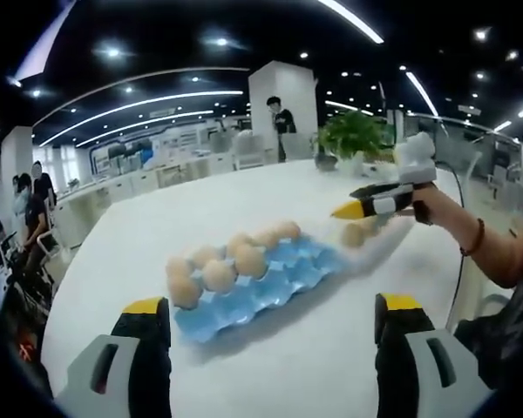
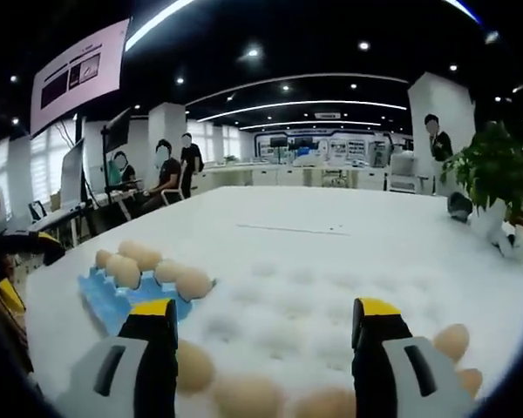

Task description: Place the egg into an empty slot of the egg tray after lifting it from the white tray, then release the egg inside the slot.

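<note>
White tabletop (image 1: 270, 200) carries everything. In the left gripper view, the left gripper (image 1: 270, 326) hovers at 6 o'clock, its yellow-tipped fingers (image 1: 144, 306) spread wide with nothing between them. Just beyond them lies the blue egg tray (image 1: 270, 283), eggs (image 1: 218, 274) filling its far rows and the near slots bare. At 2 o'clock the right gripper (image 1: 353, 209), held by a hand (image 1: 427, 205), points down over eggs at the white tray (image 1: 375, 239).

In the right gripper view, the egg tray (image 2: 105, 305) sits at 8 o'clock. The right gripper (image 2: 266, 326) is at 6 o'clock, fingers (image 2: 375, 322) apart and gripping nothing, over the white tray (image 2: 314, 296). Loose eggs (image 2: 244, 394) lie along its near edge, under and between the fingers. A potted plant (image 2: 497, 174) stands at 3 o'clock.
</note>
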A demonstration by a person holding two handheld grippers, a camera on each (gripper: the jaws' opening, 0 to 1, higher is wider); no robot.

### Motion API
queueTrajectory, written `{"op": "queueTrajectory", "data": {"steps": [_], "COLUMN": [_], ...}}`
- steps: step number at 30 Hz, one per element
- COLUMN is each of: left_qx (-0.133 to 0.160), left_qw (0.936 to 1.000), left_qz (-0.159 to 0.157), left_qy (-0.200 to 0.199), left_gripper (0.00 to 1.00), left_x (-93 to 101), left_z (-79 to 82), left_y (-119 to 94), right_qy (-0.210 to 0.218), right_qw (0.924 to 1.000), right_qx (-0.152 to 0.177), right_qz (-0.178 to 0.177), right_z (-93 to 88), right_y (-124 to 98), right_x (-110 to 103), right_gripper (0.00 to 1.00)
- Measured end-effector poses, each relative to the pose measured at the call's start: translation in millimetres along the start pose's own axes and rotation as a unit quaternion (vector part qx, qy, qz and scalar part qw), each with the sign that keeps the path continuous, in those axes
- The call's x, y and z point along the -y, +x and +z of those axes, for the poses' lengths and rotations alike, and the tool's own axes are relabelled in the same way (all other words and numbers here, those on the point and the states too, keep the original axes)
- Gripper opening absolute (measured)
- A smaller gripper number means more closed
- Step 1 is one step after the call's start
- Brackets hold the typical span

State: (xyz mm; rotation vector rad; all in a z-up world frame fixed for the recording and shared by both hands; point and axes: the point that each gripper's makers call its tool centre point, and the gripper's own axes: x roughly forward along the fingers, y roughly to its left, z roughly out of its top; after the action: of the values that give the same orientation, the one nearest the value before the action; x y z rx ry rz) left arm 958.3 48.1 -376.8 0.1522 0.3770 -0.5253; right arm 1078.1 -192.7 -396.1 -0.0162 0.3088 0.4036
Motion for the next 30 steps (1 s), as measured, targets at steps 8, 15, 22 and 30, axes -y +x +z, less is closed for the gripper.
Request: {"op": "queueTrajectory", "data": {"steps": [8,15,22,30], "left_qx": [0.003,0.003,0.001,0.004], "left_qw": [1.0000,1.0000,1.0000,1.0000], "left_qz": [-0.002,-0.003,-0.006,-0.006], "left_qy": [-0.001,-0.002,0.000,0.000], "left_gripper": [0.99,1.00,1.00,1.00], "left_x": [1.6,2.6,4.8,4.6], "left_z": [1.7,1.7,0.9,2.0], "left_y": [2.1,2.9,4.7,5.0], "right_qy": [0.019,0.031,0.046,0.069], "right_qw": [0.9997,0.9989,0.9977,0.9949], "right_qx": [-0.002,0.001,0.003,-0.004], "right_qz": [-0.018,-0.035,-0.051,-0.074], "right_z": [-5.7,-7.0,-9.5,-17.2], "right_y": [-6.4,-14.4,-20.2,-25.4], "right_x": [18.9,35.2,48.3,64.8], "right_gripper": [0.84,0.84,0.80,0.74]}}
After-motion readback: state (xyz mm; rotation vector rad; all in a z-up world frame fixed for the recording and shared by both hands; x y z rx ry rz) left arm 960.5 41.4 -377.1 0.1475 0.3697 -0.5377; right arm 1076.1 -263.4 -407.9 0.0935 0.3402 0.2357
